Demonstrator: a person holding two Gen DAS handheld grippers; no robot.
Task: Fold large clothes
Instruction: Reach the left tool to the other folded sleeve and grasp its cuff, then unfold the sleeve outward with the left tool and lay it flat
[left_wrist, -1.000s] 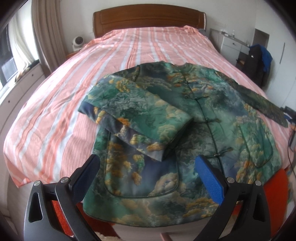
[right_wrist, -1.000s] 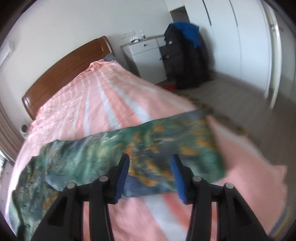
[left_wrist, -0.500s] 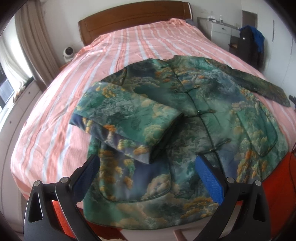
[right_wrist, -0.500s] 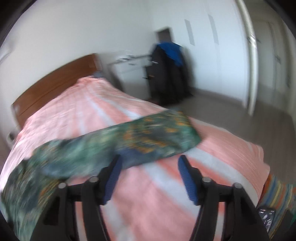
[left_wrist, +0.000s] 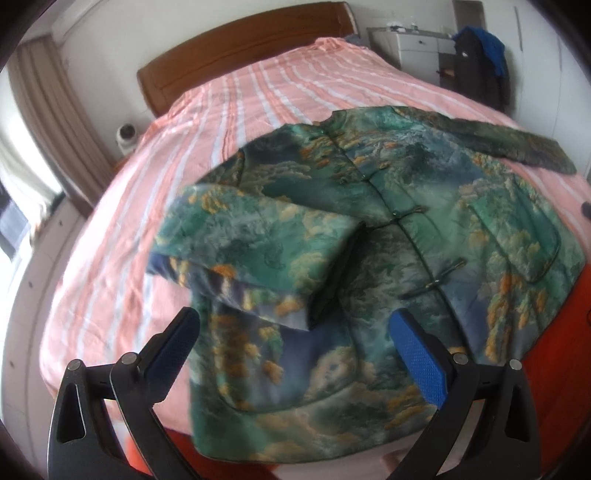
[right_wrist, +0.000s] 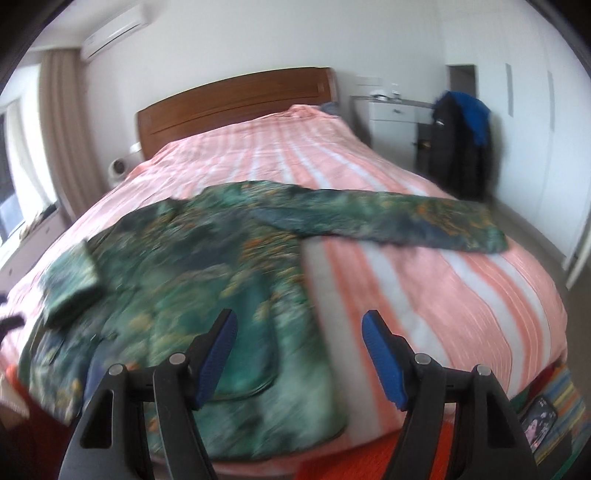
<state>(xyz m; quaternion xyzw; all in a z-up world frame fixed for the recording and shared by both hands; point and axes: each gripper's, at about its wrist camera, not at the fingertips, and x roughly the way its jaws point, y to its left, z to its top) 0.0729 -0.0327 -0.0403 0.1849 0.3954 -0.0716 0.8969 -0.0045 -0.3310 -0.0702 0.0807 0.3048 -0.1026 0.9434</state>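
Quilted jacket (left_wrist: 424, 229) flat on striped bed (left_wrist: 258, 96), one sleeve (left_wrist: 255, 236) folded across; my left gripper (left_wrist: 295, 343) and right gripper (right_wrist: 299, 343) above its hem, jaws wide, empty.

no legible text, label, brand or number anywhere in either view; only a small printed picture card (right_wrist: 540, 422) at the lower right of the right wrist view, too blurred to read.

Wooden headboard (right_wrist: 236, 99), seemingly white walls (right_wrist: 240, 40).
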